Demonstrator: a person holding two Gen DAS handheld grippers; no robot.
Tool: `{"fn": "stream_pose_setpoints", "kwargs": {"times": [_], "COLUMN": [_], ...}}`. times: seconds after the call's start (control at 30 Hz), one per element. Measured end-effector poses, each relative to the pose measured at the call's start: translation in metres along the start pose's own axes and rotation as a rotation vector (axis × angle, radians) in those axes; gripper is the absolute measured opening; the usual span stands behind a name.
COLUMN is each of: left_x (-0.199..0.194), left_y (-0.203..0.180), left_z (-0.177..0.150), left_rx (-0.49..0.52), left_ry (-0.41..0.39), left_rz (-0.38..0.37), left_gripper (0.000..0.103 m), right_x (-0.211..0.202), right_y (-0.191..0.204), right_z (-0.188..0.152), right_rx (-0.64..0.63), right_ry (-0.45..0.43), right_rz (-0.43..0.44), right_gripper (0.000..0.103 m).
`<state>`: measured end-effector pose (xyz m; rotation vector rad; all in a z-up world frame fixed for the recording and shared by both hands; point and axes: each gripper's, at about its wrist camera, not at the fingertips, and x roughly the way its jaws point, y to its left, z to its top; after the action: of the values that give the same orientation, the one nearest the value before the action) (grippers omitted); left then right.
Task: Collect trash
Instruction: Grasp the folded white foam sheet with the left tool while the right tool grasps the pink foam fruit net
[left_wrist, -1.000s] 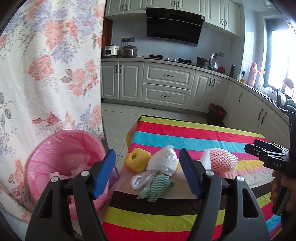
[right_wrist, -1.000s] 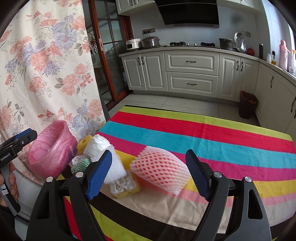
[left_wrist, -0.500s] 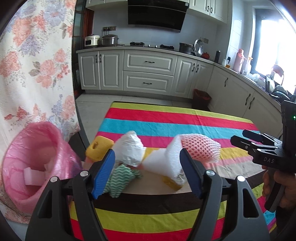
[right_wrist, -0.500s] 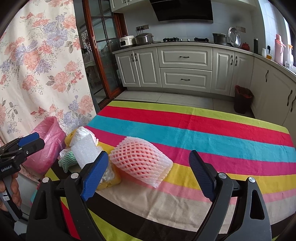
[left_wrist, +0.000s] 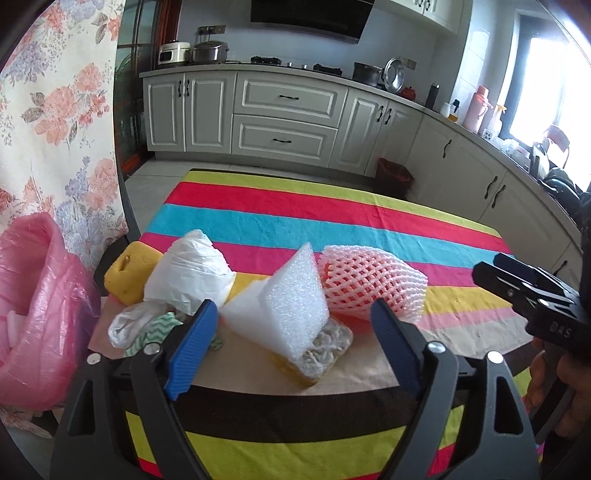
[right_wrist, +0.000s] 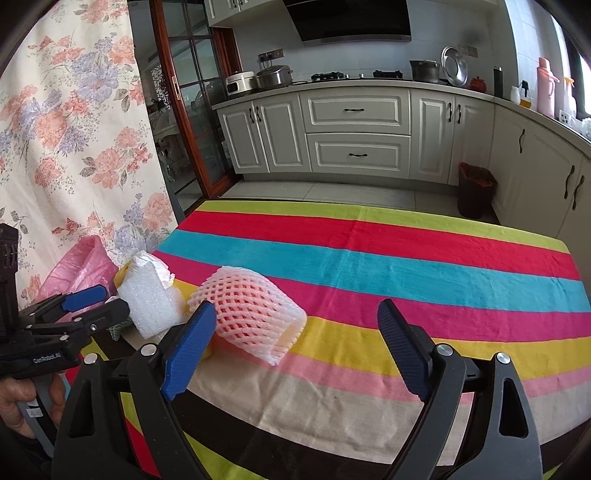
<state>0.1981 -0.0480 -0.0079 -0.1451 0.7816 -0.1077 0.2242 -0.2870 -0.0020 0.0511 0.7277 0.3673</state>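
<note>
Trash lies at the near left of the striped table: a white foam sheet (left_wrist: 288, 306) on a yellow sponge with scraps (left_wrist: 321, 354), a pink foam fruit net (left_wrist: 369, 280), a white plastic bag (left_wrist: 188, 273), a yellow sponge (left_wrist: 125, 273) and a green zigzag cloth (left_wrist: 155, 332). My left gripper (left_wrist: 291, 347) is open, its fingers on either side of the foam sheet, just short of it. My right gripper (right_wrist: 295, 350) is open, with the fruit net (right_wrist: 255, 314) just ahead near its left finger. A pink-lined bin (left_wrist: 37, 314) stands left of the table.
The striped tablecloth (right_wrist: 406, 266) covers the table. A floral curtain (left_wrist: 55, 129) hangs at left. Kitchen cabinets (right_wrist: 354, 133) and a small dark bin (right_wrist: 474, 188) stand beyond the table. The right gripper shows at the right edge of the left wrist view (left_wrist: 532, 295).
My left gripper has swung right from the pink bin and closed in on the foam sheet. My right gripper has drawn a little nearer the fruit net. Both stay open.
</note>
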Motion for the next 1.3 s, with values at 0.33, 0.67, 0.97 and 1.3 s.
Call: {"fn": "stream_pose_setpoints", "kwargs": {"times": [0.33,0.67,0.97,1.3], "left_x": [0.042,0.061,0.035,-0.002], "left_y": [0.0,0.014,0.022,0.031], "left_z": [0.003,0.001,-0.008,-0.004], "left_rx": [-0.134,-0.181,-0.107,-0.054], "left_ry": [0.072,0.138,0.116,0.05], "left_rz": [0.072,0.083,0.017,0.013], "left_gripper": [0.085,0.071,0.065,0.065], "right_x": [-0.002,-0.002,0.013,0.042], "right_y": [-0.012,-0.008,0.013,0.035], "right_z": [-0.001,0.001,-0.002,-0.006], "right_rx": [0.011,-0.003,-0.049,-0.098], "right_ry": [0.0,0.001,0.037,0.089], "right_rz": [-0.012,-0.003,0.021,0.027], "right_gripper": [0.084,0.084,0.085,0.085]}}
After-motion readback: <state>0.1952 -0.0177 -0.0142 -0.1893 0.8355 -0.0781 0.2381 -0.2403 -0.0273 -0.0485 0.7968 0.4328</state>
